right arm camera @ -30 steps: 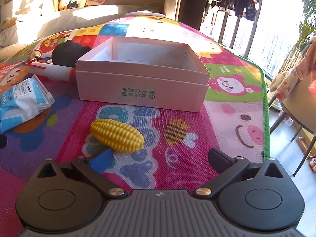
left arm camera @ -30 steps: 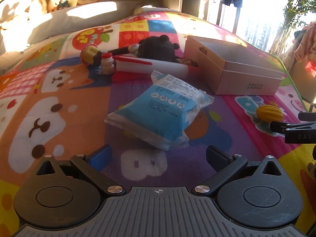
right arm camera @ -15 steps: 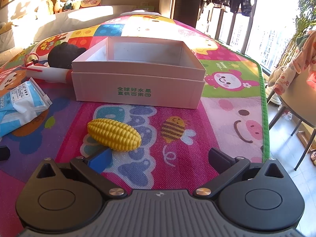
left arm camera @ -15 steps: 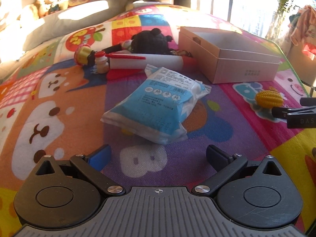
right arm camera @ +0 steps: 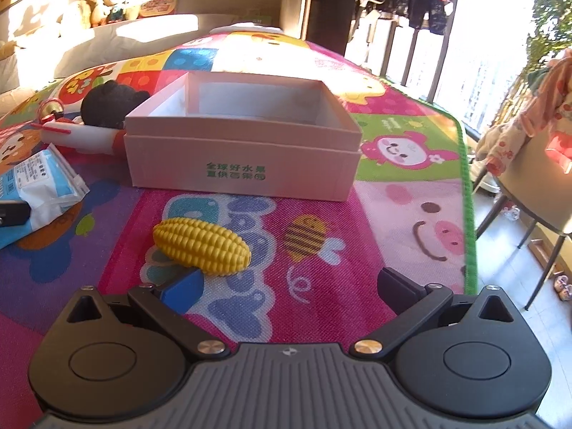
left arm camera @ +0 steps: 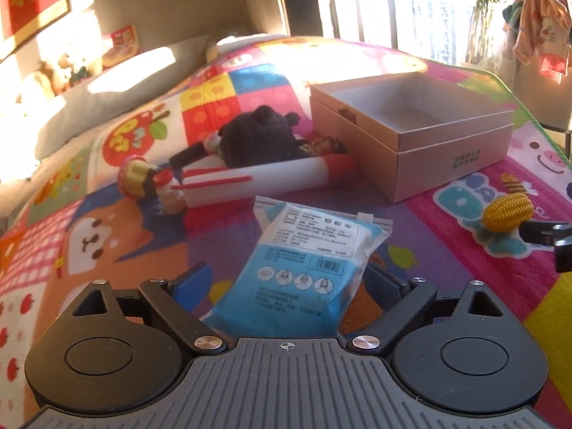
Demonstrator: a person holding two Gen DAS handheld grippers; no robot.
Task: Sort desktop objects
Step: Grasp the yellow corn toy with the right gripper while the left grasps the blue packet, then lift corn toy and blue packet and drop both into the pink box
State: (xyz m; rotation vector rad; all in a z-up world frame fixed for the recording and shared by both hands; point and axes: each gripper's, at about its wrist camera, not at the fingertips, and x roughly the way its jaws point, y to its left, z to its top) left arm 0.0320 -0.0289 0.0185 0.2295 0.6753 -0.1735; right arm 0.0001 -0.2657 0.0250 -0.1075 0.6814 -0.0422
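Left tool (left arm camera: 286, 282): your jaws stand wide and are closing, with the blue-and-white packet (left arm camera: 304, 271) lying between them; the right finger looks to be at the packet's edge, the blue left pad (left arm camera: 191, 286) stands clear of it, so you have no grip yet.
Packet: it lies flat on the colourful play mat (left arm camera: 89, 236), its near end under your tool's body, its printed white end pointing away from you.
Ahead of left tool: a white tube with red ends (left arm camera: 257, 178) lies crosswise, with a small bottle with a red cap (left arm camera: 166, 193) and a yellow-topped toy (left arm camera: 137, 175) at its left end; a black plush toy (left arm camera: 261, 136) sits just behind the tube.
Ahead and right of left tool: the open pink box (left arm camera: 429, 132), nothing seen inside it.
Far right of left tool: the yellow corn toy (left arm camera: 507, 209), with your other tool's dark tip just beside it.

Right tool (right arm camera: 289, 286): your jaws stand wide apart and hold nothing.
Corn toy (right arm camera: 202, 248): on the mat just ahead of your left blue pad (right arm camera: 184, 287), nearly touching it, lying outside the gap.
Box (right arm camera: 243, 150): straight ahead beyond the corn, open, green print on its near wall.
Left of right tool: the packet (right arm camera: 39, 186), with your left tool's dark finger against its near edge.
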